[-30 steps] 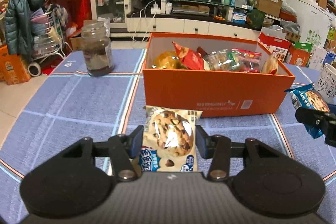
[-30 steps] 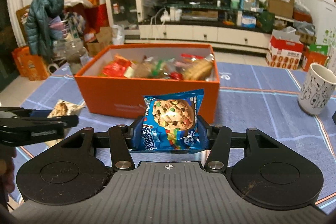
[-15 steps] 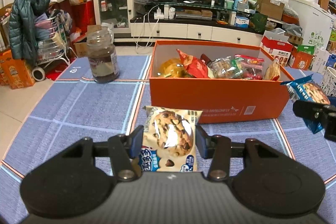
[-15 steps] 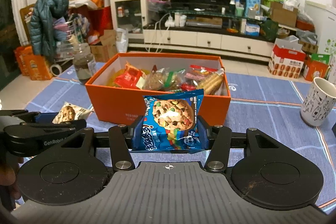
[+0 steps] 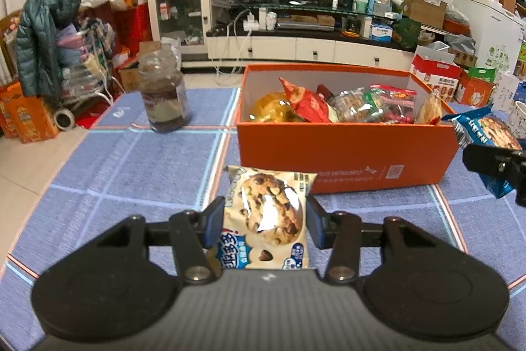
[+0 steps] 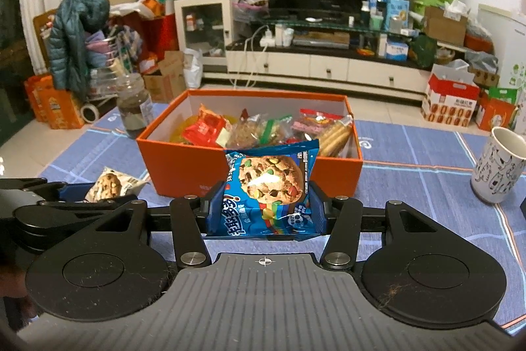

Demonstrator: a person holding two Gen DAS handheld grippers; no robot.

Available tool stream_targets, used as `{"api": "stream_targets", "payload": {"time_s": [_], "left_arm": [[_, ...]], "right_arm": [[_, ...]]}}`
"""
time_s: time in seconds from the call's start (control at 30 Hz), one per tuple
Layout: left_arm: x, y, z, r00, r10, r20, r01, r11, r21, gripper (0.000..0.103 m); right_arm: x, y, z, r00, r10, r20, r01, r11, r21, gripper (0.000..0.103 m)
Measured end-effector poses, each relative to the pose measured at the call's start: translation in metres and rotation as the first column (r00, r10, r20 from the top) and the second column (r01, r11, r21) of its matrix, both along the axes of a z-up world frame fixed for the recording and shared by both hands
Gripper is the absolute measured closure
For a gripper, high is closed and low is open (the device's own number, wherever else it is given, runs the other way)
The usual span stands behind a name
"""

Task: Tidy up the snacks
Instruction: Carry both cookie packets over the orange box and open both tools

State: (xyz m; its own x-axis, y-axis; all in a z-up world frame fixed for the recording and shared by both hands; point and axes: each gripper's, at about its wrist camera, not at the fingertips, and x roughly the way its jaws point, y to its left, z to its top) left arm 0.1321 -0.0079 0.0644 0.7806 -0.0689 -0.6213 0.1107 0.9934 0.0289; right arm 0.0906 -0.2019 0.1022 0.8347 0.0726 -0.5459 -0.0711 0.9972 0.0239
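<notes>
Change over the last second: both views now look down into the orange box from higher, with more of its contents showing; both claws have risen with their packets. Judged meaning: both packets are lifted and on approach; deposit in the box is the step not yet done.

Left claw (image 5: 264, 221): partly closed, pads pressing the two side edges of the cream cookie packet (image 5: 268, 217), which stands upright between them, clear of the table (image 5: 131, 173), just short of the box's near wall.

Right claw (image 6: 263, 208): partly closed on the blue cookie packet (image 6: 268, 191), upright, held before the near wall's right half.

Orange box (image 5: 345, 153): mid-table, lidless, already well filled with assorted wrapped snacks (image 5: 345, 107). Free room looks scant; the packets would likely rest on top.

Glass jar (image 5: 162, 96): toward the far left edge, well apart from the box.

Patterned cup (image 6: 499, 165): near the right edge, apart from the box.
</notes>
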Motion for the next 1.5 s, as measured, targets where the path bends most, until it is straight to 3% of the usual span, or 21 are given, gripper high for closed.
{"api": "stream_targets", "payload": {"time_s": [0.07,0.5,0.7,0.87,1.0,1.03,1.07,1.13,1.23,1.27,1.33,1.5], "left_arm": [[-0.002,-0.001,0.005,1.000,0.006,0.029,-0.006,1.000,0.030,0.055],[0.028,0.018,0.029,1.000,0.000,0.025,0.000,1.000,-0.015,0.055],[0.075,0.013,0.043,1.000,-0.005,0.016,0.006,0.997,-0.077,0.055],[0.122,-0.010,0.049,1.000,-0.021,0.014,0.023,0.995,-0.092,0.055],[0.159,-0.029,0.042,1.000,-0.006,-0.002,0.006,0.999,-0.053,0.054],[0.168,-0.033,0.037,1.000,-0.004,-0.009,0.003,0.999,-0.045,0.051],[0.177,-0.036,0.032,1.000,-0.004,-0.023,0.003,0.999,-0.039,0.036],[0.186,-0.038,0.026,0.999,0.011,-0.051,-0.012,0.999,-0.032,0.030],[0.172,-0.032,0.031,0.999,0.018,-0.039,-0.019,1.000,-0.020,0.024],[0.164,-0.028,0.034,0.999,0.024,-0.032,-0.024,1.000,-0.016,0.017],[0.141,-0.020,0.048,0.999,0.041,0.005,-0.041,0.999,-0.014,0.001],[0.060,-0.005,0.070,0.998,0.020,0.067,-0.018,0.999,-0.028,0.001]], "right_arm": [[0.001,0.001,0.004,1.000,0.002,0.012,-0.002,1.000,0.006,0.065],[0.025,0.004,0.020,0.999,0.004,0.054,-0.005,1.000,0.012,0.065],[0.072,-0.024,0.027,0.997,-0.052,0.049,0.051,0.998,0.028,0.065],[0.123,-0.024,0.022,0.999,-0.024,0.021,0.023,0.999,0.038,0.065],[0.156,-0.011,0.017,1.000,-0.003,0.004,0.004,1.000,-0.003,0.065],[0.164,-0.009,0.015,1.000,-0.003,-0.004,0.003,1.000,-0.012,0.065],[0.172,-0.007,0.011,1.000,-0.006,-0.017,0.005,1.000,-0.025,0.065],[0.180,-0.006,0.008,0.999,-0.014,-0.029,0.013,0.999,-0.034,0.062],[0.171,-0.010,0.012,1.000,-0.029,0.000,0.029,0.999,-0.021,0.039],[0.163,-0.012,0.017,0.999,-0.037,0.017,0.037,0.999,-0.009,0.032],[0.142,-0.017,0.026,0.997,-0.055,0.047,0.054,0.998,0.009,0.030],[0.061,-0.015,0.042,0.990,-0.115,0.076,0.113,0.993,0.040,0.007]]}}
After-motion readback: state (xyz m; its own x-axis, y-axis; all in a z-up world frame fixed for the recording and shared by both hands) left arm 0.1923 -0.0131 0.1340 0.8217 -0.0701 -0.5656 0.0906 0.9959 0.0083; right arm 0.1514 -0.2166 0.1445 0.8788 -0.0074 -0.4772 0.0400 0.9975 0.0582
